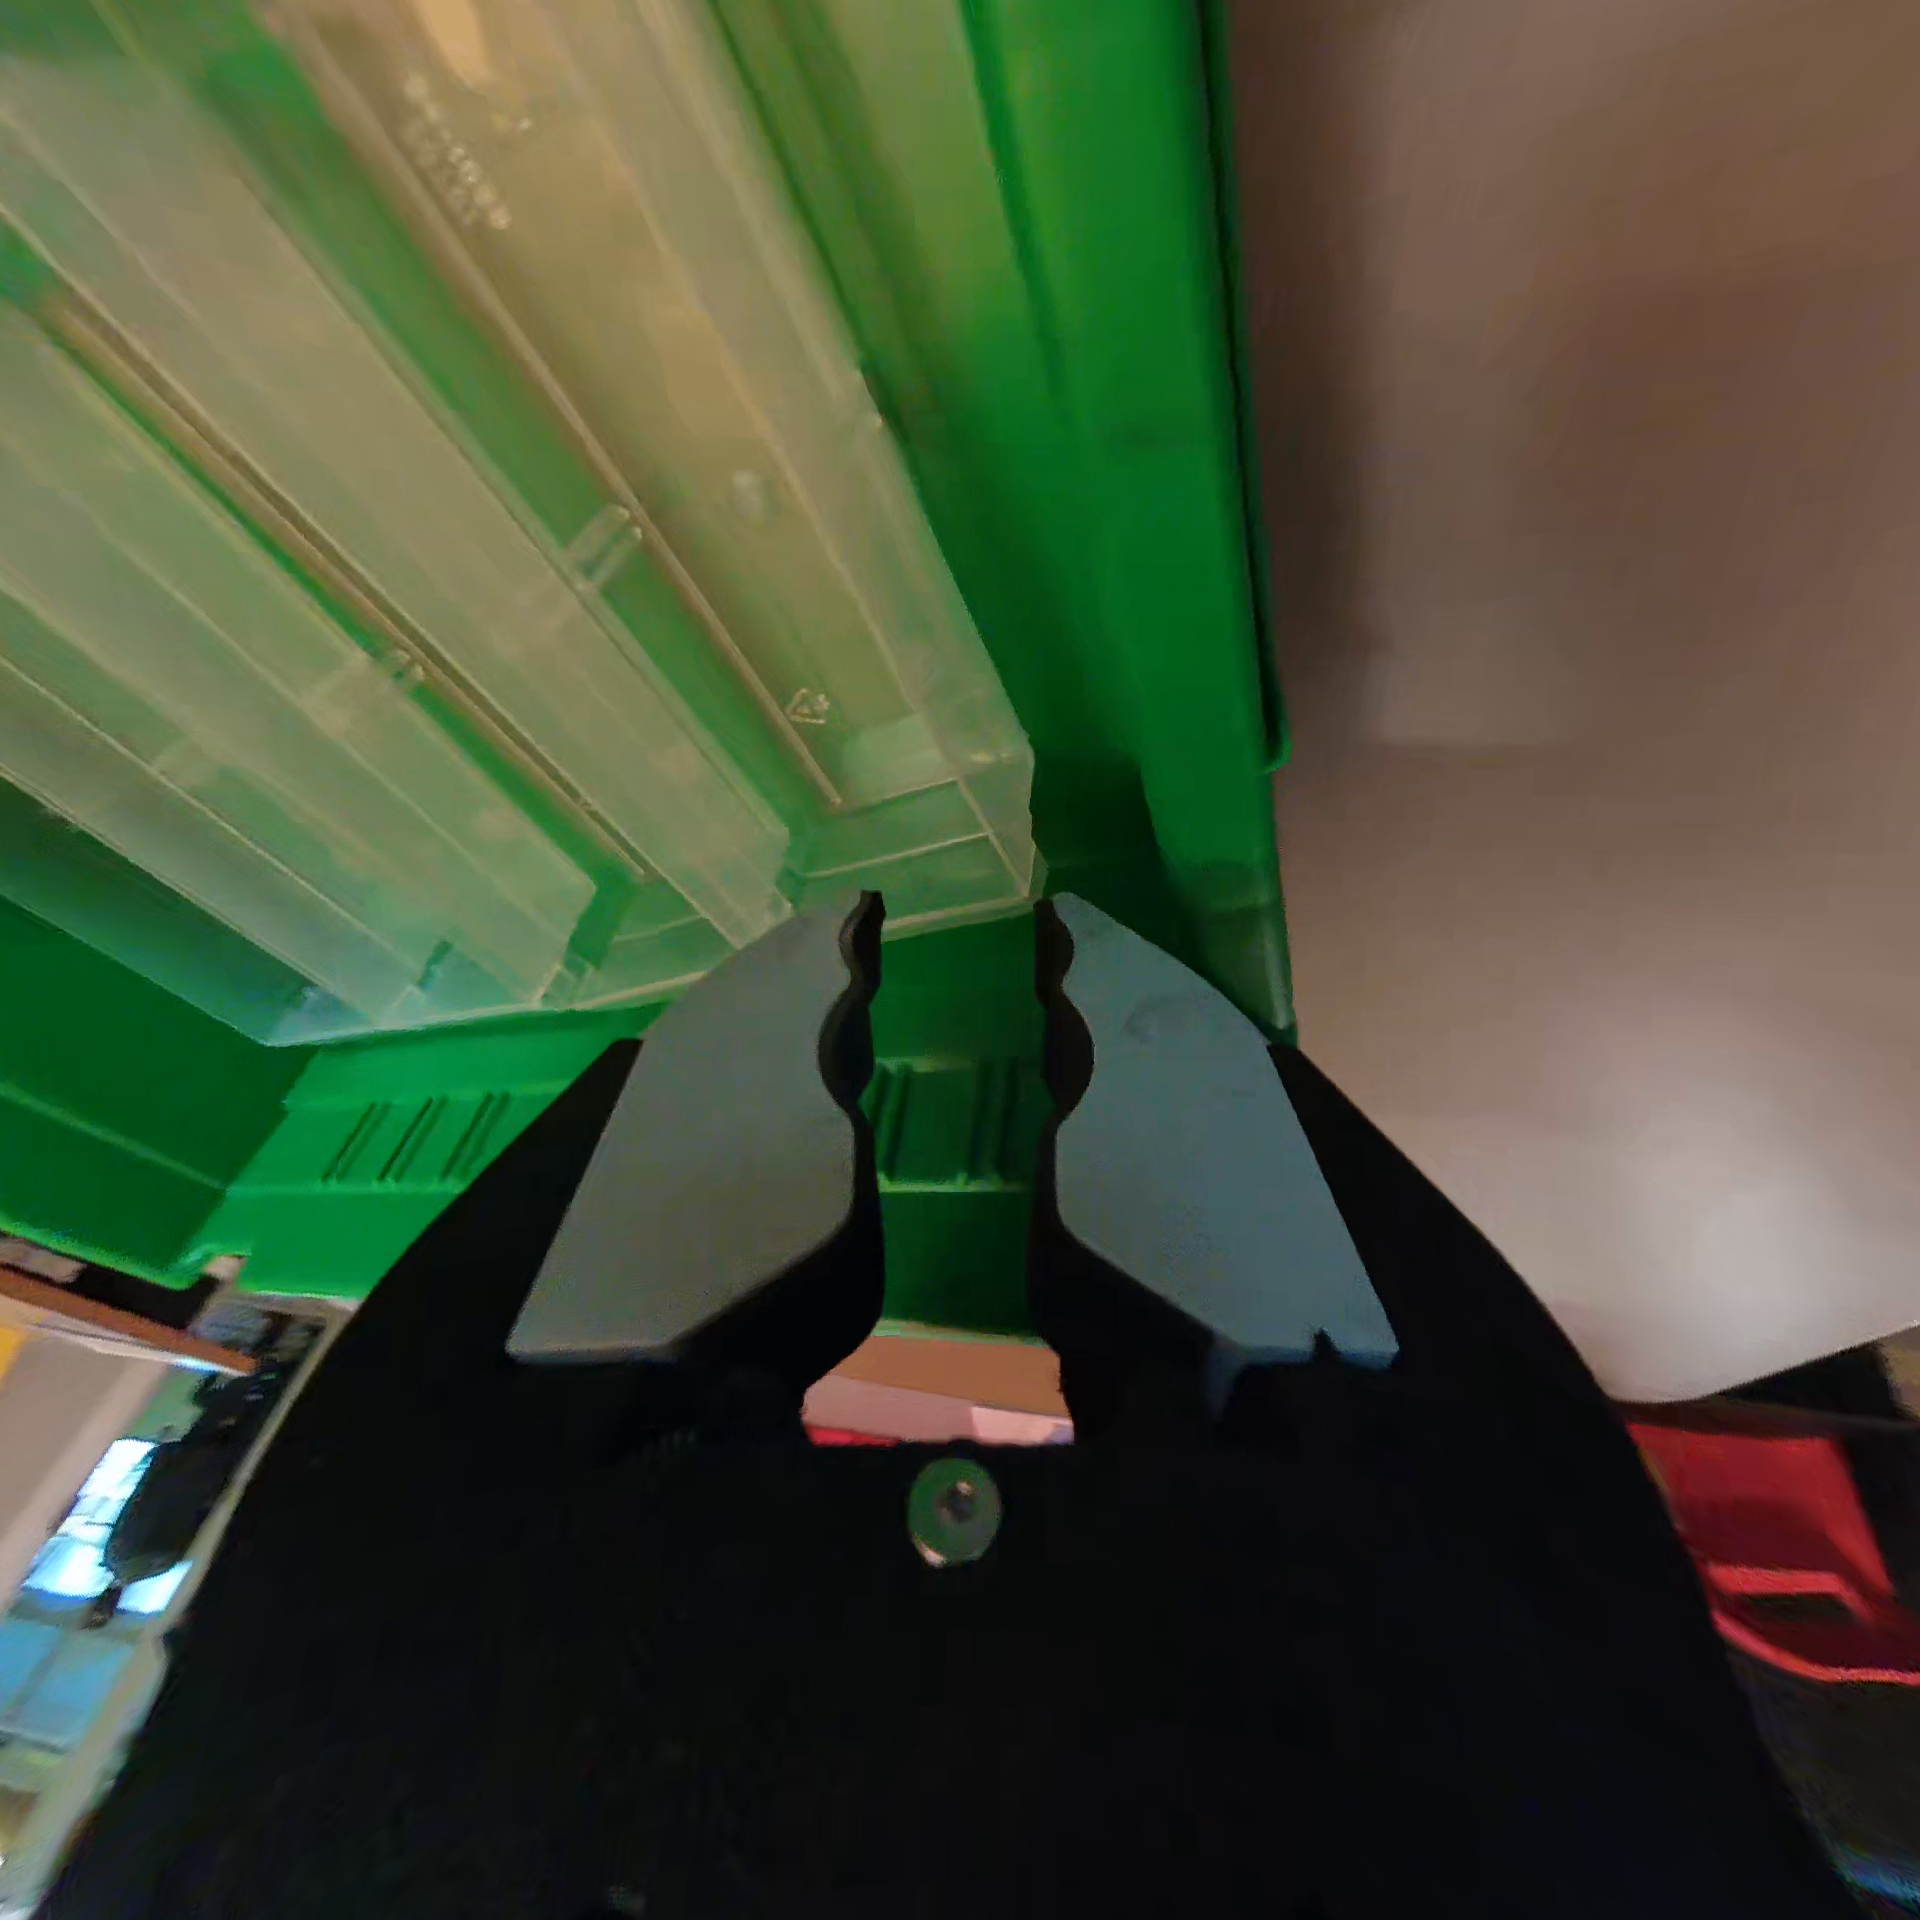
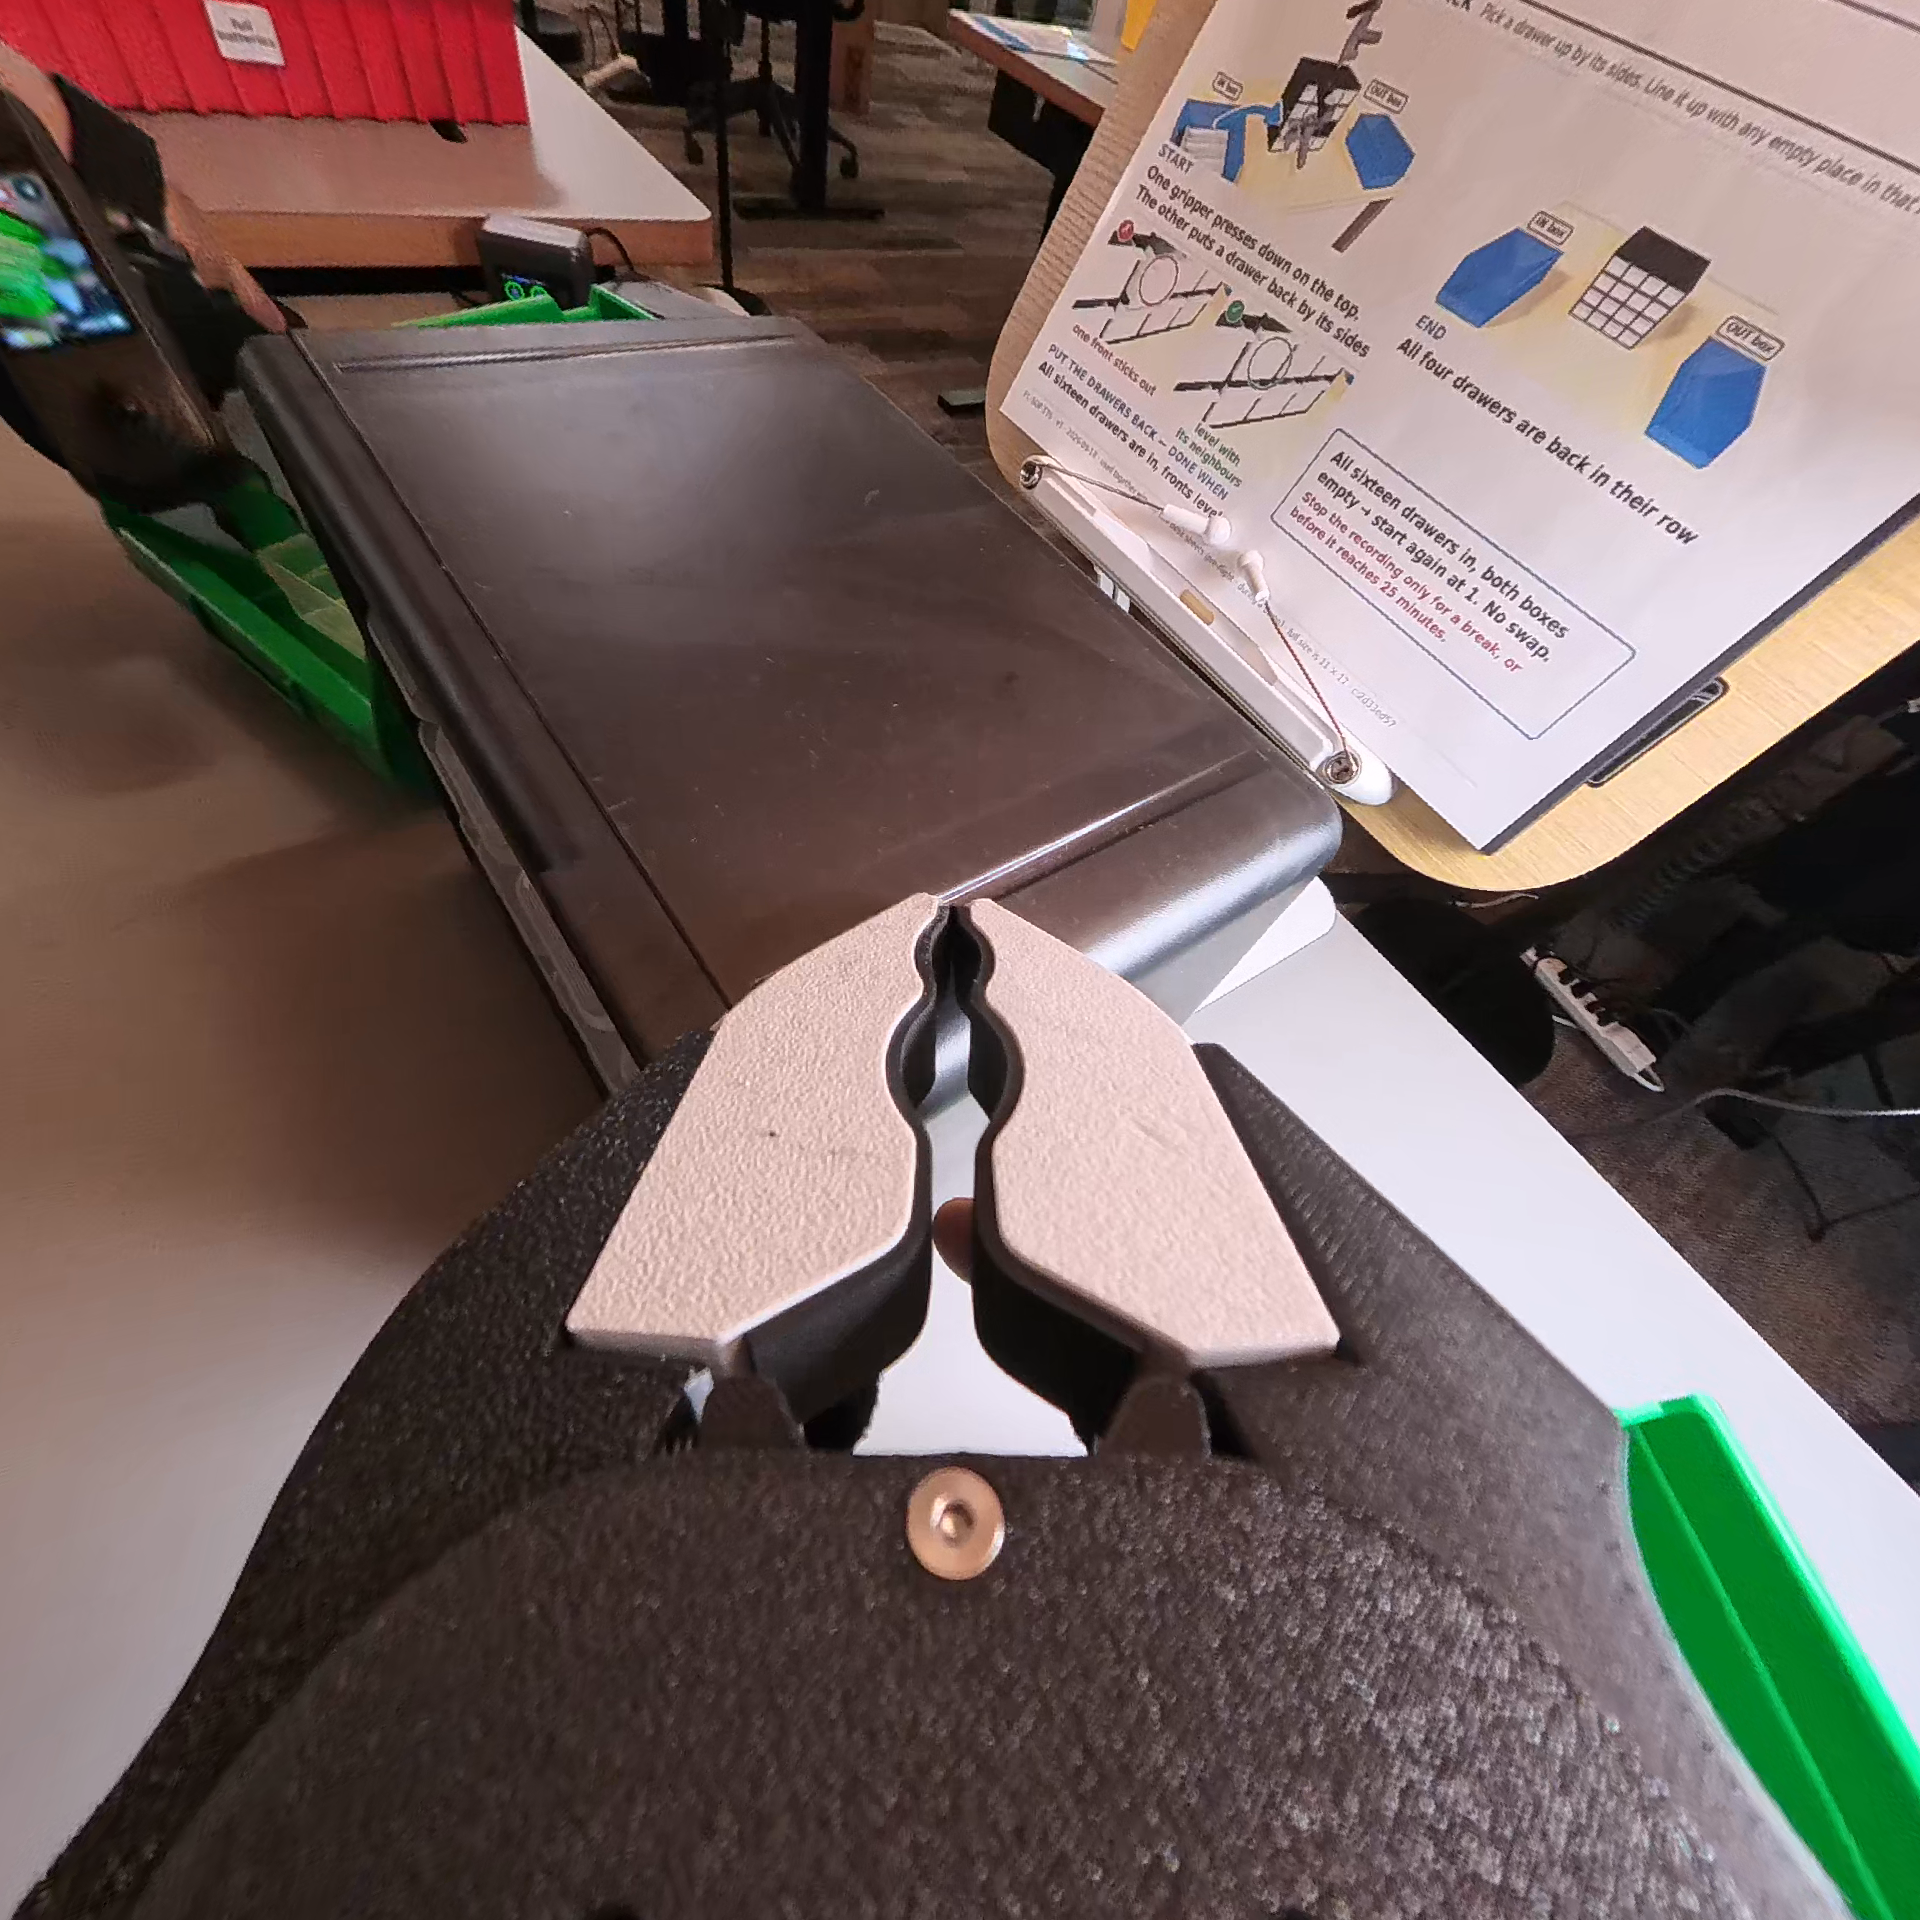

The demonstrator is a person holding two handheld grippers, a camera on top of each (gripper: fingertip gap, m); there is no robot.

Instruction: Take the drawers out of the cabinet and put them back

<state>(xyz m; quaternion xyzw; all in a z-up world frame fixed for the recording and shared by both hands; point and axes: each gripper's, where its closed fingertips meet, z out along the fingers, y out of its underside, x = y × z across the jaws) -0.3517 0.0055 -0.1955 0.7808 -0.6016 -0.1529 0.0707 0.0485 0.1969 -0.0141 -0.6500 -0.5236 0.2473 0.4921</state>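
Several clear plastic drawers lie side by side in a green bin. My left gripper is open by a narrow gap, with its tips at the near end of the rightmost drawer, just above the bin's wall. I cannot tell if it touches the drawer. The dark grey cabinet lies on the table. My right gripper is shut, with its tips on the cabinet's top near its close corner. The left gripper also shows far off in the right wrist view, over the green bin.
An instruction sheet on a stand leans right of the cabinet. A second green bin stands at lower right. A red crate is at the back. The pale table stretches left; its edge runs along the right.
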